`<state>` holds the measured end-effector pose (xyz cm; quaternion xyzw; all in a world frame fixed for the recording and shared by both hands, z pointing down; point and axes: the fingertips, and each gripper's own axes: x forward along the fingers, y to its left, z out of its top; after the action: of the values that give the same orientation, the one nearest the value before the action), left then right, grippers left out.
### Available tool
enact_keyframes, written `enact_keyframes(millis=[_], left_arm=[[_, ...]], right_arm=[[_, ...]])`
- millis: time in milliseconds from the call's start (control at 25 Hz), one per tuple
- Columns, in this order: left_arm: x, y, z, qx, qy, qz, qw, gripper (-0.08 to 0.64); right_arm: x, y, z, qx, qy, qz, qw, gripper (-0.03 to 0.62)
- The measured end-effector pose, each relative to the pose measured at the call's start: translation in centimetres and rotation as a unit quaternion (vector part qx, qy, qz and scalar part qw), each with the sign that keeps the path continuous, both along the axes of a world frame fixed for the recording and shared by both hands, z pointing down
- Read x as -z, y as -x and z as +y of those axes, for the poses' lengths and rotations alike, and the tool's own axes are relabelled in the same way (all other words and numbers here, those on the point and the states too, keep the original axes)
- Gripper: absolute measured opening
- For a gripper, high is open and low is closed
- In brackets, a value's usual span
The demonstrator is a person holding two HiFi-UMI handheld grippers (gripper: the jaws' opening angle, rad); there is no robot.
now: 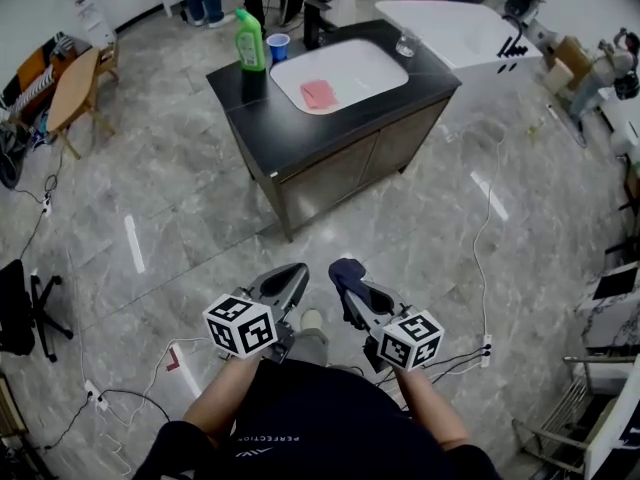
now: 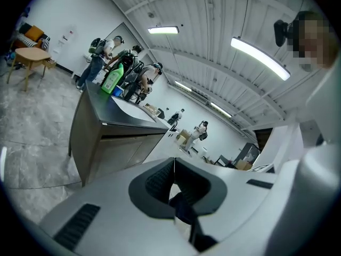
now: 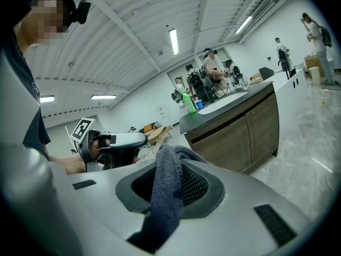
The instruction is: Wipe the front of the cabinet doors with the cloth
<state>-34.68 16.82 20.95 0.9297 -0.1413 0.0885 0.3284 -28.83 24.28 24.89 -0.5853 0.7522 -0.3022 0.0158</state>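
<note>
The right gripper (image 3: 170, 163) pinches the soft, light cloth (image 3: 164, 207) by a bunched fold (it may drag loose); the left gripper (image 2: 173, 167) is pressed together, empty.

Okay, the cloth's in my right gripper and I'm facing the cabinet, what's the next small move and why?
Probably step forward and carry the right gripper toward the cabinet doors. It is shut on the cloth, so the grasp is done, but the doors stand across a stretch of floor, seemingly well beyond reach, so wiping can't start from here.
</note>
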Motion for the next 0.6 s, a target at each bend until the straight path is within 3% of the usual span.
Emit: enact_keyframes(millis=[360,600], left_arm=[[-0.7,0.0,-5.6,0.028,0.004,0.011,0.9995,0.009],[-1.1,0.2,-5.8,0.03,0.002,0.002,0.9995,0.009]], right_arm=[[-0.2,-1.0,-6.0,0.031,0.008,0.031,0.999,0.084],[-2.0,-1.0,-8.3,0.056,0.02,0.023,0.998,0.084]])
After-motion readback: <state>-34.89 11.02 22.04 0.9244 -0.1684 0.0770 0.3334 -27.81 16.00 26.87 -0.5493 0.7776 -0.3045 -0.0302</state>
